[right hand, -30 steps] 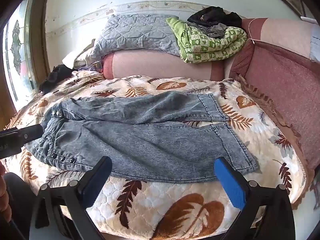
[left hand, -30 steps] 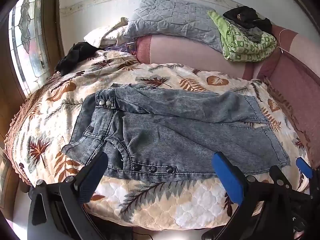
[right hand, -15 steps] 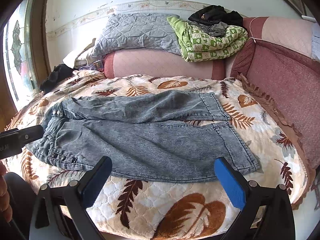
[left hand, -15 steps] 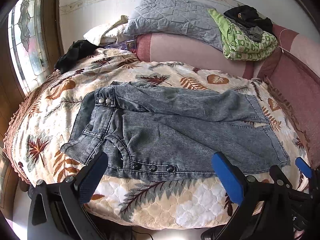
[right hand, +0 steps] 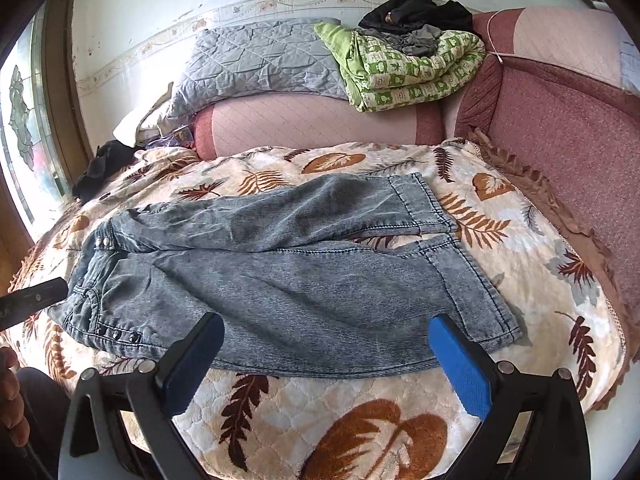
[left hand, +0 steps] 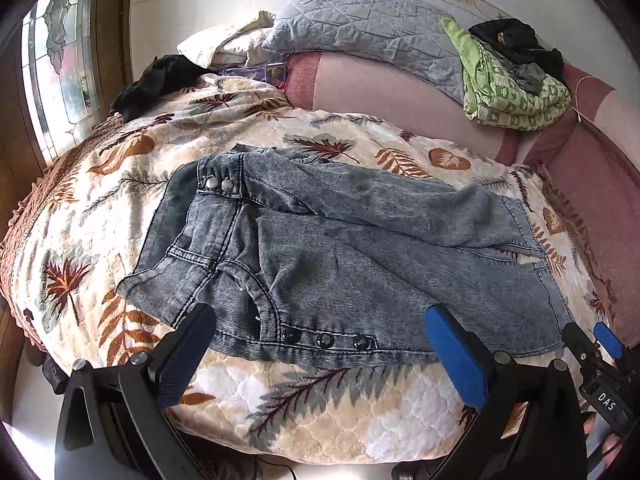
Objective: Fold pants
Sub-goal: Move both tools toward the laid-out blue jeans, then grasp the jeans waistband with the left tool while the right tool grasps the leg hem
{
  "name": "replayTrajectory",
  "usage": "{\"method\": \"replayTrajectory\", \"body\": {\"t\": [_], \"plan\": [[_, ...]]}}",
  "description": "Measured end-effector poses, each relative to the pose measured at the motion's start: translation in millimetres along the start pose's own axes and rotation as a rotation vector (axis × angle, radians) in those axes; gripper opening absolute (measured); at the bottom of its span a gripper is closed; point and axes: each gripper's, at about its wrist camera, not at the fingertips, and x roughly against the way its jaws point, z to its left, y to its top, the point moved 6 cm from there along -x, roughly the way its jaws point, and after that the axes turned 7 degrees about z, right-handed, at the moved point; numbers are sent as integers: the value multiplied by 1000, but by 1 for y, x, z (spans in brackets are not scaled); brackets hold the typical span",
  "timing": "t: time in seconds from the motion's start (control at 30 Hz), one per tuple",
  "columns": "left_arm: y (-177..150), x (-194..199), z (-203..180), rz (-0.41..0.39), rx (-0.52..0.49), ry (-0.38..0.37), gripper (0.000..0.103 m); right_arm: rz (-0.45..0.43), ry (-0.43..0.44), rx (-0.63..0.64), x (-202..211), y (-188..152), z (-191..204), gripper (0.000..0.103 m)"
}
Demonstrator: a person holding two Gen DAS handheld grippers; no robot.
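Observation:
Grey washed denim pants (left hand: 340,256) lie spread flat on a leaf-patterned bedspread (left hand: 120,184), waist to the left, the two legs running right. They also show in the right wrist view (right hand: 288,272). My left gripper (left hand: 320,344) is open and empty, hovering at the near edge by the waist and the button row. My right gripper (right hand: 324,356) is open and empty, hovering over the near leg's lower edge. The right gripper's blue tip (left hand: 608,340) shows at the left view's right edge.
A pink bolster (right hand: 312,124) lies along the bed's far side, with a grey quilt (right hand: 260,60), a green folded blanket (right hand: 404,68) and dark clothes (right hand: 416,12) on it. A maroon headboard (right hand: 560,128) is on the right. A window (left hand: 60,72) and black cloth (left hand: 156,84) are on the left.
Both grippers have stayed nearly still, drifting very slightly; the pants have not moved.

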Motion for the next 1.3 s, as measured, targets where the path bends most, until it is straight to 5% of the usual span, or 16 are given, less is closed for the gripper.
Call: {"method": "replayTrajectory", "body": {"t": [0.17,0.43,0.67,0.83,0.9,0.97,1.07,1.3], "plan": [[8,2,-4,-48,-40,-10,103,5,8,20,-5,3,0,103],[50,-11,20,38,-26,-120,103,61,162,-60,-26,47,-38,103],[114,-51,68,83,-9,-5,103,172,207,-170,-88,124,-110,101],[155,-98,104,141,91,-10,103,280,197,-228,-158,173,-153,85],[168,-116,115,149,116,10,97,321,183,-251,-187,185,-165,64],[177,-138,123,185,120,17,89,364,150,-247,-214,194,-174,61],[181,-170,133,256,148,21,58,391,140,-243,-247,209,-183,61],[189,-216,140,327,179,1,56,447,80,-176,-298,232,-180,61]]}}
